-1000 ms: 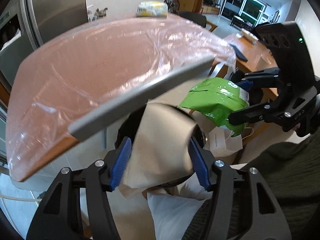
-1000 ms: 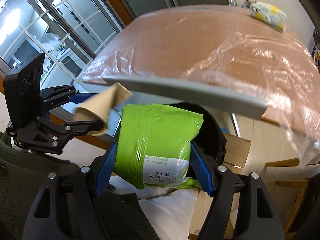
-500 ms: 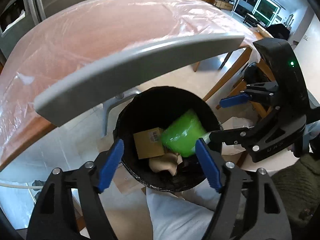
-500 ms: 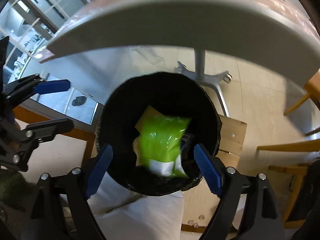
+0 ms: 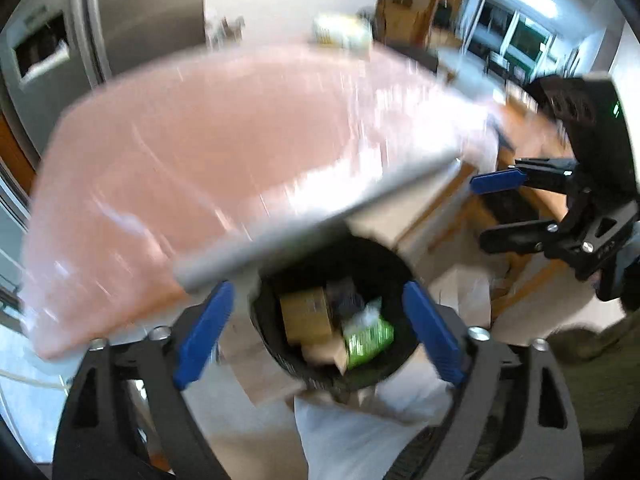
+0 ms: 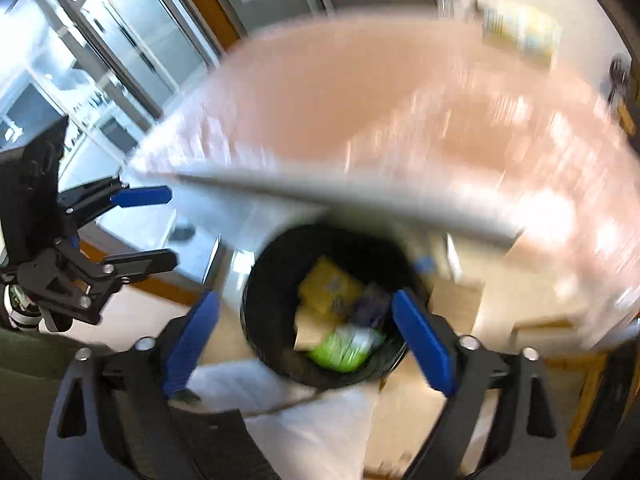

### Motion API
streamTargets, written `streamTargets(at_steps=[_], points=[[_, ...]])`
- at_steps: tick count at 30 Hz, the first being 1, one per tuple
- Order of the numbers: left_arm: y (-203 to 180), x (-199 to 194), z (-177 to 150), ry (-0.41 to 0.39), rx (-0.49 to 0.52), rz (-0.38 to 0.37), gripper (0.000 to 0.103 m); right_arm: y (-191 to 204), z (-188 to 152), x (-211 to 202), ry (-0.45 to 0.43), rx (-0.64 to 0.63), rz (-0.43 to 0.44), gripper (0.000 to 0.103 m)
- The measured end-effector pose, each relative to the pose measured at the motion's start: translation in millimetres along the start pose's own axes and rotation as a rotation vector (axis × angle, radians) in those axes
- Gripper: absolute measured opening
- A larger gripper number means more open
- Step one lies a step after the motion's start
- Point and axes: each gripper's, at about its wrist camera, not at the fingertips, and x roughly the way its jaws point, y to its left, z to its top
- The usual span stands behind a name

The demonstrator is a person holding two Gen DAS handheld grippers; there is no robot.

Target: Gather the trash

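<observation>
Bin: a round black waste bin (image 5: 276, 344) stands on the floor below the edge of the surface, its mouth open to both wrist views (image 6: 256, 320).
Bin contents: a crumpled bright green plastic packet (image 5: 366, 340) lies toward the near wall; beside it a flat brown cardboard piece (image 5: 306, 314) and a tan paper scrap (image 5: 324, 354). From the right wrist the same green packet (image 6: 340, 348) shows low in the bin, with a yellowish piece (image 6: 328, 286) behind it and something dark between them.
Surface: a tabletop under clear pink-tinted plastic sheeting (image 5: 200, 152) with a grey front edge overhangs part of the bin's rim. A pale yellow pack (image 5: 340, 34) sits at its far end.
Hard to make out: both pictures are smeared by motion; print on the trash cannot be read, and the dark item in the bin cannot be named. The bin's far rim is hidden by the grey edge. A white cloth-covered leg (image 5: 360, 436) of the person cuts off the bin's near base.
Left tongs (image 5: 320, 334): blue-padded fingers wide apart and opening, nothing between the pads; the bin mouth shows through the gap.
Right tongs (image 6: 306, 338): likewise spread and opening, clamped on nothing.
Packet and tongs: the green packet lies inside the bin, apart from both pairs of pads.
</observation>
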Motion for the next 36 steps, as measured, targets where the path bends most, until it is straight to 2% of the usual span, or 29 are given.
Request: streamTargets(at_steps=[1, 3, 6, 9, 11, 15, 21, 24, 29, 31, 36], points=[[6.3, -7.5, 9.3, -0.035, -0.01, 0.017, 0.1, -5.9, 13.8, -10.2, -0.046, -0.005, -0.043, 0.097], [33.5, -24.9, 38.8, -0.127, -0.069, 0.073, 0.101, -26.9, 46.0, -23.6, -0.139, 0.023, -0.137, 0.099], [80.8, -26.8, 77.4, -0.21, -0.172, 0.208, 0.101, -76.2, 91.6, -19.3, -0.216, 0.146, -0.261, 0.099], [132.1, -4.0, 106.8, -0.226, -0.275, 0.349, 0.101, -130.6, 127.3, 4.4, -0.234, 0.263, -0.368, 0.099], [163.2, 17.7, 120.5, -0.199, -0.333, 0.409, 0.101, -165.2, 146.2, 29.5, -0.209, 0.325, -0.441, 0.099], [211.8, 63.5, 139.5, -0.139, -0.408, 0.457, 0.101, -212.9, 161.7, 70.2, -0.15, 0.428, -0.488, 0.099], [252.7, 112.9, 154.3, -0.069, -0.443, 0.527, 0.101, -239.1, 174.9, 90.9, -0.123, 0.445, -0.584, 0.099], [269.2, 120.1, 150.7, -0.066, -0.497, 0.514, 0.101, -249.3, 178.5, 93.1, -0.12, 0.475, -0.612, 0.099], [282.2, 133.3, 150.3, -0.056, -0.505, 0.535, 0.101, -269.8, 175.9, 99.6, -0.113, 0.53, -0.614, 0.099], [286.4, 137.7, 150.5, -0.05, -0.517, 0.533, 0.101, -272.4, 176.7, 104.3, -0.12, 0.505, -0.64, 0.099], [292.1, 145.0, 149.0, -0.032, -0.535, 0.525, 0.101, -271.5, 177.6, 106.9, -0.137, 0.497, -0.641, 0.099]])
